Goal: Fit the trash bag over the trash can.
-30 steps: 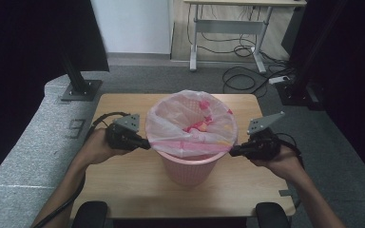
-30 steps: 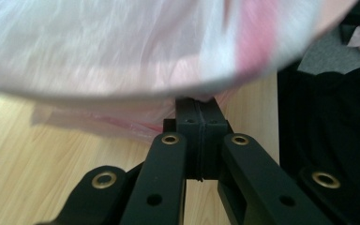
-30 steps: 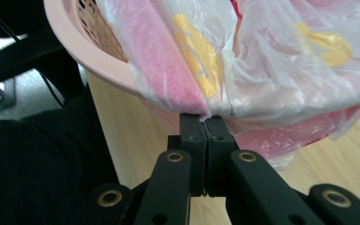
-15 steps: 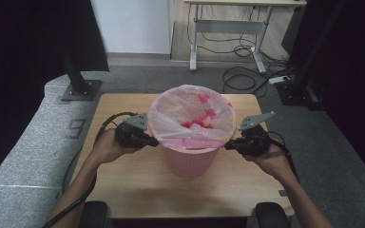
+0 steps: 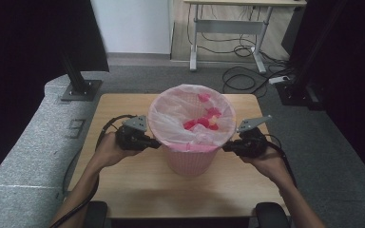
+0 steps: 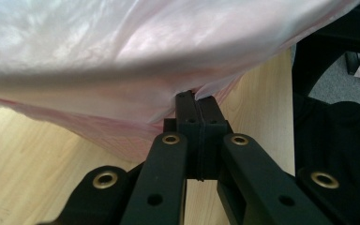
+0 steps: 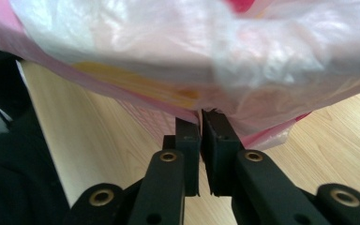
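A pink basket (image 5: 190, 159) stands mid-table, lined with a thin whitish-pink plastic bag (image 5: 171, 118) folded over its rim; red and pink scraps (image 5: 202, 121) lie inside. My left gripper (image 5: 158, 145) is at the basket's left side, jaws shut on the bag's hem (image 6: 187, 96). My right gripper (image 5: 225, 148) is at the basket's right side, pinching the bag's edge (image 7: 201, 112) with its jaws nearly closed. In both gripper views the bag film (image 6: 122, 51) hangs over the jaws, with the bag (image 7: 215, 51) bulging above the right one.
The wooden table (image 5: 123, 190) has bare surface in front of and behind the basket. A grey padded bench (image 5: 28, 152) runs along the left. Stand bases (image 5: 78, 90), a desk frame (image 5: 228, 33) and cables (image 5: 237, 78) sit on the floor beyond.
Both grippers moved down and inward along the basket's sides with the bag's edge. The bag, bunched over the top before, now lies open around the rim, showing the scraps inside.
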Demonstrator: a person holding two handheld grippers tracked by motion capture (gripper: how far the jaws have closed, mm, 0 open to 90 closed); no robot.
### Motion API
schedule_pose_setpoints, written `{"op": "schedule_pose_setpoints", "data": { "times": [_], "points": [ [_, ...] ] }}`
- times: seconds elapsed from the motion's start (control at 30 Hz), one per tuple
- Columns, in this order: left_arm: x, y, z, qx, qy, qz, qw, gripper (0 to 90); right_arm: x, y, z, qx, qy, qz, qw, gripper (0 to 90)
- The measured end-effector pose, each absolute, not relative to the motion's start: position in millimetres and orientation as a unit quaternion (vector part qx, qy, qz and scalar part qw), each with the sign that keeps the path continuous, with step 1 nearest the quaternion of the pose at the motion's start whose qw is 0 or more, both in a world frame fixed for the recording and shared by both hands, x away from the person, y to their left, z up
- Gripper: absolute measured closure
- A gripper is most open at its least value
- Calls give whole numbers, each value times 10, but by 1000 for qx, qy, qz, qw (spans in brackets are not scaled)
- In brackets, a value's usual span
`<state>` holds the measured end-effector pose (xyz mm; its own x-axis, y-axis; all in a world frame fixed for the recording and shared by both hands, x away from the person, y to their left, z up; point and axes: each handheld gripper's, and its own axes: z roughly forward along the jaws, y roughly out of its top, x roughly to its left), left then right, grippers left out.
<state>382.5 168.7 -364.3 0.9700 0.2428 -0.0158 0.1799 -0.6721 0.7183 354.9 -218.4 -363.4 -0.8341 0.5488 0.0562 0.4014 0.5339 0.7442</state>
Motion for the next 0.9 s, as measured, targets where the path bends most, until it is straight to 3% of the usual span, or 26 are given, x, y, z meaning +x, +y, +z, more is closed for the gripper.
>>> {"op": "schedule_pose_setpoints", "data": {
  "times": [0.4, 0.6, 0.7, 0.9],
  "points": [
    [3791, 1664, -3642, 909, 123, 38, 396, 883, 3596, -2224, -3775, 288, 866, 395, 109, 892],
    [3854, 1681, -3775, 912, 139, 28, 385, 895, 3632, -2246, -3845, 296, 862, 397, 104, 892],
    [3921, 1710, -3925, 923, 162, 39, 346, 896, 3640, -2251, -3876, 305, 864, 382, 118, 893],
    [3992, 1765, -4125, 907, 190, 23, 376, 893, 3760, -2353, -4088, 331, 855, 385, 102, 891]
  ]
}}
